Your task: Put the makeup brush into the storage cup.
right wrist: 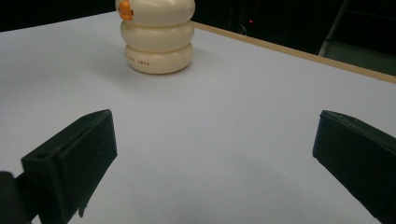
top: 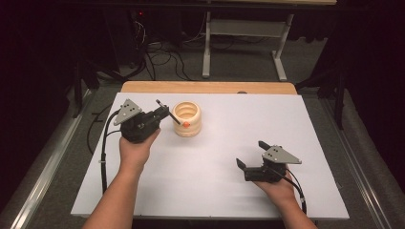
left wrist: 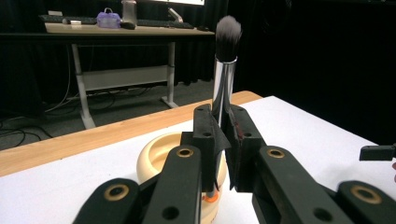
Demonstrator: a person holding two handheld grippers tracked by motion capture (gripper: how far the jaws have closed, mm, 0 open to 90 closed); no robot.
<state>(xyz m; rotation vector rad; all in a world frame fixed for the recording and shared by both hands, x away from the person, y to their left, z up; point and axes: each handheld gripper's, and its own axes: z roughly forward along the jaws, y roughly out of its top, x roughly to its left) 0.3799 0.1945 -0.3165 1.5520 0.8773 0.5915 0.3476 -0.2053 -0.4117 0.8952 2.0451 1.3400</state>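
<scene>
My left gripper [top: 163, 114] is shut on a makeup brush [left wrist: 225, 70] with a silver ferrule and dark bristles; the brush stands upright between the pads in the left gripper view. In the high view the brush [top: 167, 112] slants over the left rim of a cream ribbed holder [top: 187, 120] with an orange beak. In the left gripper view that holder [left wrist: 152, 161] sits just below and beyond the jaws. My right gripper [top: 250, 153] rests low at the front right of the white table, open, with nothing between its jaws. From the right gripper view the holder [right wrist: 159, 42] stands far ahead.
The white tabletop [top: 229, 143] has a wooden strip [top: 205, 87] along its far edge. Beyond it on the floor are cables and a desk frame [top: 243, 43]. Dark curtains surround the area.
</scene>
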